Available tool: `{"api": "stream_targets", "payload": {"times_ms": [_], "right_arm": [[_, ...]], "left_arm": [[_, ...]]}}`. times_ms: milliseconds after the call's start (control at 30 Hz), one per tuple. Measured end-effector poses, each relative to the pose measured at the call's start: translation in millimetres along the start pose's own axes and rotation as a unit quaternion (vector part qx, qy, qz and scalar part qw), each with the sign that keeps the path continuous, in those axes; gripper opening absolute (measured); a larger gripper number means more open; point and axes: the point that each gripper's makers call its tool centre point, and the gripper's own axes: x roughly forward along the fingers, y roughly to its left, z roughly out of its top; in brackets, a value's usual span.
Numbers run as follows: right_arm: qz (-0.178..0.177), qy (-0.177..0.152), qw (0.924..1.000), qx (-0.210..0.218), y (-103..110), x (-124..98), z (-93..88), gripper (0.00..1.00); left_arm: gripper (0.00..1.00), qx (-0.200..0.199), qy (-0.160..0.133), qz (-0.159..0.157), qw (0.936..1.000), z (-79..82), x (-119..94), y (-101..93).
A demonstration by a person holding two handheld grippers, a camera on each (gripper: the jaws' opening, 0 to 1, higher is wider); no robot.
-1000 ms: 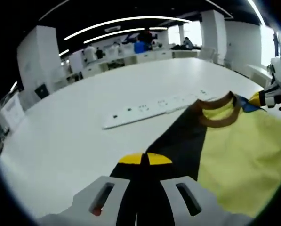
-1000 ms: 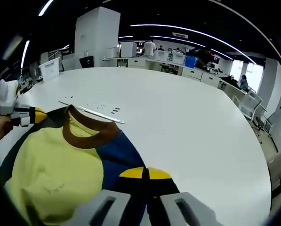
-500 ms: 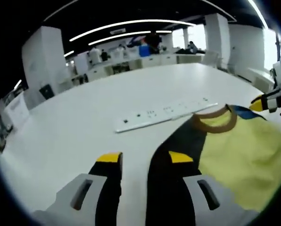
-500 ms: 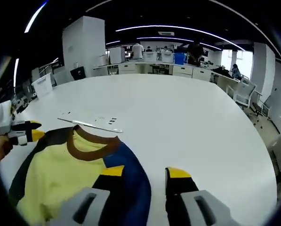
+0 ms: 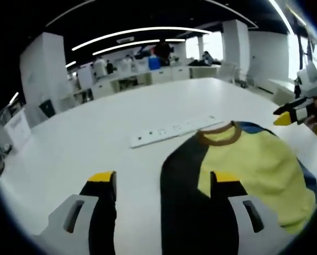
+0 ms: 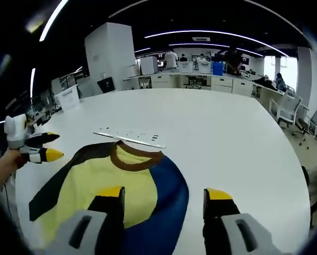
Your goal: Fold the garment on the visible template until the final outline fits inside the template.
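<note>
In the left gripper view, the left tool stands with its two yellow-tipped black jaws spread wide and nothing between them; one jaw hangs over bare counter, the other over the dark sleeve side of the garment. In the right gripper view, the right tool is likewise spread wide and holds nothing, one jaw over the yellow panel, the other beyond the blue edge over bare surface. Each tool also enters the other's view from the side: the right tool at the right edge of the left gripper view, the left tool at the left edge of the right gripper view, held in a person's hand, its two yellow tips slightly parted. The yellow short-sleeved shirt with brown ribbed collar, one black sleeve and one blue sleeve lies flat and spread out on the broad white counter, collar pointing away from both tools. Just beyond the collar, and touching it or nearly so, lies a long white strip printed with small dark marks; whether this strip is the template cannot be told. Behind the counter stretches an open office with white pillars, desks, curved ceiling lights and several distant people.
</note>
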Motion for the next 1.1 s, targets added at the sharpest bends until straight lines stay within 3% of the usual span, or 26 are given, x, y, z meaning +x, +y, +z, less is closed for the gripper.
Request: {"api": "stream_targets", "payload": {"times_ms": [367, 733, 833, 1100], "right_arm": [[0.011, 0.01, 0.9999, 0.002, 7, -33, -23.7, 0.57], [0.013, 0.035, 0.9993, -0.002, 14, -48, -60.3, 0.48], [0.011, 0.045, 0.9989, -0.001, 15, -50, -71.6, 0.45], [-0.01, 0.075, 0.9971, -0.005, 11, -53, -98.3, 0.33]], "left_arm": [[0.64, -0.004, -0.001, -0.019, 0.9998, -12.2, -31, -14.4], [0.53, 0.001, 0.031, -0.024, 0.9992, -47.9, -48, -21.0], [0.48, 0.016, 0.061, -0.012, 0.998, -63.5, -50, -17.0], [0.36, 0.018, 0.087, 0.003, 0.9961, -87.0, -51, -11.3]]}}
